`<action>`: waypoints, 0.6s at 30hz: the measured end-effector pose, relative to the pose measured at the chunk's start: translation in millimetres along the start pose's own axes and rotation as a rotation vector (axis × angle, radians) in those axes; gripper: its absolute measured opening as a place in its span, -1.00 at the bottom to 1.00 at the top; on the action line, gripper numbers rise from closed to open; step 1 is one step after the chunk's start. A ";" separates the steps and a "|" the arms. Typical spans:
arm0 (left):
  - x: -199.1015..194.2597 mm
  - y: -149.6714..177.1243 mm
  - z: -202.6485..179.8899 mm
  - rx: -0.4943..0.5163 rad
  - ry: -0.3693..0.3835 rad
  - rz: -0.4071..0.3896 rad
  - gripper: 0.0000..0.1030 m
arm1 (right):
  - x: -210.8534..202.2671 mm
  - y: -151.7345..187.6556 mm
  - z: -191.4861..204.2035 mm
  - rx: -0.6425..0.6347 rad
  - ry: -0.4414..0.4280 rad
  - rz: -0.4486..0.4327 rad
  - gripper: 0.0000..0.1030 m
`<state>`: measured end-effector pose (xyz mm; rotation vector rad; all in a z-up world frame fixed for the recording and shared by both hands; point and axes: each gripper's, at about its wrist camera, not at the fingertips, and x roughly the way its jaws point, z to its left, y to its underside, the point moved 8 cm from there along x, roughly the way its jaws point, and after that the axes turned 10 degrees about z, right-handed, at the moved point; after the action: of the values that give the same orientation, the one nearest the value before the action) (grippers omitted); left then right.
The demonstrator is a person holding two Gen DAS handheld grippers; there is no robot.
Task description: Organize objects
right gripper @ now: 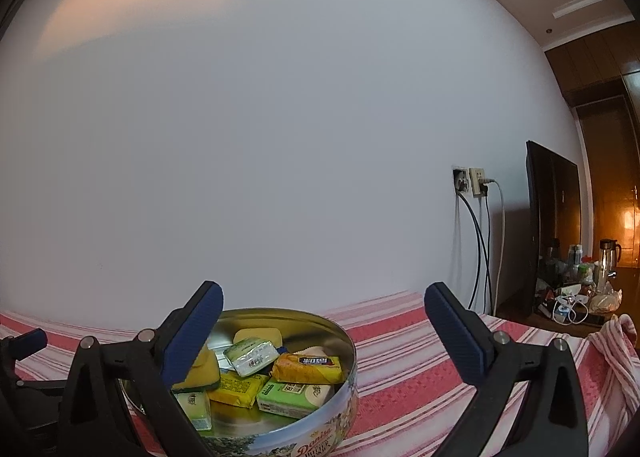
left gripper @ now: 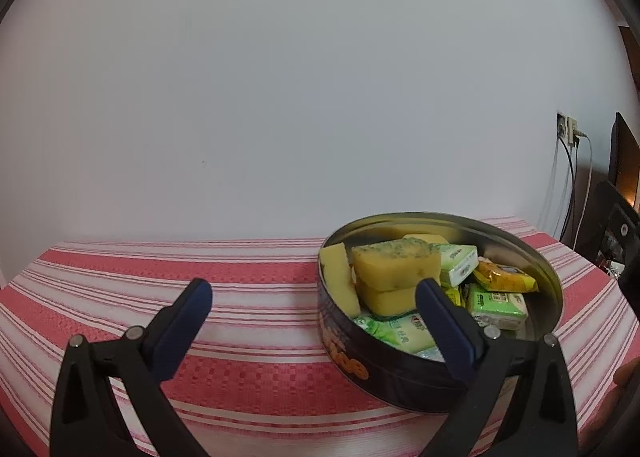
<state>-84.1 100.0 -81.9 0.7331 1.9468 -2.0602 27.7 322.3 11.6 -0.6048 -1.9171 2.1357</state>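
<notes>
Sitting on a worktop (left gripper: 248, 269) covered with a red-and-white striped cloth, a round metal tin (left gripper: 550, 277) holds the sorted things: two yellow sponges (left gripper: 394, 265) stacked one on the other, a third sponge leaning upright against the tin's left wall, green tissue packs (left gripper: 498, 303) and a yellow snack packet (left gripper: 504, 277). The left gripper (left gripper: 314, 293) hangs low with its blue-padded fingers spread wide and nothing between them; its right finger (left gripper: 448, 329) is in front of the tin's near rim, its left one over bare cloth. The right gripper (right gripper: 324, 297) is likewise spread wide and empty, with the tin (right gripper: 348, 341) just below its left finger. Behind the worktop rises a plain white wall (right gripper: 280, 137) with a socket and hanging cables (right gripper: 480, 241).
</notes>
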 end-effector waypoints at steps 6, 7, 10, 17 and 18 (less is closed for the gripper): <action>0.1 0.6 0.4 -0.001 -0.001 0.005 0.99 | -0.8 0.4 1.8 -0.011 0.000 0.005 0.99; 0.1 0.8 0.6 -0.001 0.001 0.006 1.00 | -0.9 0.4 1.9 -0.011 0.001 0.004 0.99; 0.1 1.5 1.3 -0.004 0.001 0.009 0.99 | -0.1 0.7 2.0 -0.012 0.005 0.003 0.99; 1.1 1.7 4.4 -0.005 0.005 0.016 1.00 | 0.8 0.7 2.2 -0.014 0.005 0.004 0.99; 1.0 1.7 5.5 -0.003 0.007 0.017 1.00 | 0.4 0.6 2.4 -0.015 0.005 0.003 0.99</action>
<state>-85.2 94.7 -83.9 0.7549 1.9404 -2.0471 26.3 320.2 11.2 -0.6160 -1.9329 2.1210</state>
